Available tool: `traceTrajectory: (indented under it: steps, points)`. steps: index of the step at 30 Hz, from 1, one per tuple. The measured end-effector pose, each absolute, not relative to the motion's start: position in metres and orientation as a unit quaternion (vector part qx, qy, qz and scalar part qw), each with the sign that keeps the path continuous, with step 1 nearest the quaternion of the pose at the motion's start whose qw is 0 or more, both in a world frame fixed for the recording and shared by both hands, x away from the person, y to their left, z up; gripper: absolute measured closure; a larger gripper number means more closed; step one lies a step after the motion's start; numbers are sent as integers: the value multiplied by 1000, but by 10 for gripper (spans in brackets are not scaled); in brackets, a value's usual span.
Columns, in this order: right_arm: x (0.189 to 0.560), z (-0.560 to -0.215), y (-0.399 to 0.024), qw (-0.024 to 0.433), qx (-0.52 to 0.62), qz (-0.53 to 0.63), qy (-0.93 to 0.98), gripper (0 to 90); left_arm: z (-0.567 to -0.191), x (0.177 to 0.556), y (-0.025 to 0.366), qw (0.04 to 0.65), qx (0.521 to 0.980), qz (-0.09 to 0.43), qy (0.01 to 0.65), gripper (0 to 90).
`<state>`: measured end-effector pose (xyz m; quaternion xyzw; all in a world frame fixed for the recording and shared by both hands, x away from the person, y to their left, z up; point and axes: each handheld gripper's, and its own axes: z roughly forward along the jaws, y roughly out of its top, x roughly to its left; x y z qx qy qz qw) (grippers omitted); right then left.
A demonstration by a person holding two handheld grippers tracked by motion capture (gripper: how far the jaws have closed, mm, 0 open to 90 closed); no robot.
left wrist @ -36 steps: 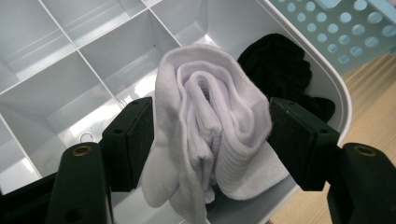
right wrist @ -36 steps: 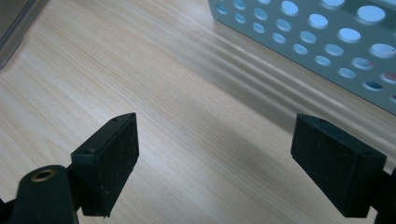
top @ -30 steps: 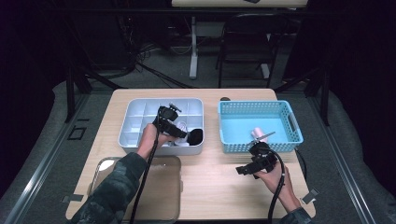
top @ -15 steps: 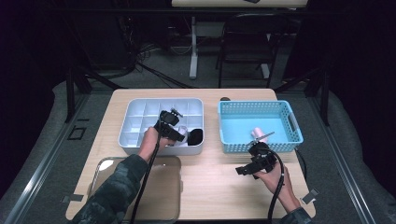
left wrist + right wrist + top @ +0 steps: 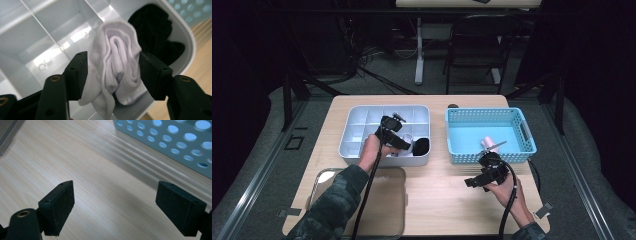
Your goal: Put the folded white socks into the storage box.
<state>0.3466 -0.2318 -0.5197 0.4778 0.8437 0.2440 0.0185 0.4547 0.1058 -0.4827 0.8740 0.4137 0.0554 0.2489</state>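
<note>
A rolled white sock [image 5: 117, 50] stands in a front compartment of the grey divided tray [image 5: 362, 117], next to a black sock [image 5: 155, 27] in the corner compartment. My left gripper [image 5: 113, 72] reaches into that compartment with one pad on each side of the white sock. Its jaws have just been opening, and the sock rests loosely between them. In the high view the left gripper [image 5: 404, 145] is at the tray's front right, by the black sock [image 5: 422, 145]. My right gripper [image 5: 472, 182] hovers open over the bare wooden table, in front of the blue basket [image 5: 484, 112].
A pink item [image 5: 487, 142] lies in the blue basket, whose perforated wall [image 5: 175, 140] is just beyond my right gripper [image 5: 122, 202]. A clear shallow lid [image 5: 387, 200] lies at the table's front left, under the left forearm. The tray's other compartments [image 5: 50, 37] look vacant.
The left gripper has shifted slightly over the tray's front right compartments. The right hand has kept still.
</note>
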Motion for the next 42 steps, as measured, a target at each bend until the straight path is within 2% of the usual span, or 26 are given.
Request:
traceTrajectory:
  steps: [5,9,14,19,42]
  points:
    - [347,-520,-231,22,472,245,846,149,-478,454,105,245,877,55,411,393]
    - [347,-520,-232,20,473,239,848,148,-487,456,103,227,883,46,409,428]
    - [347,-520,-231,20,473,240,847,149,-496,458,99,221,887,40,403,580]
    - [347,-520,-230,20,471,241,848,149,-502,459,98,216,889,44,401,638]
    - [347,-519,-231,20,471,244,848,147,-514,470,90,171,905,23,389,672]
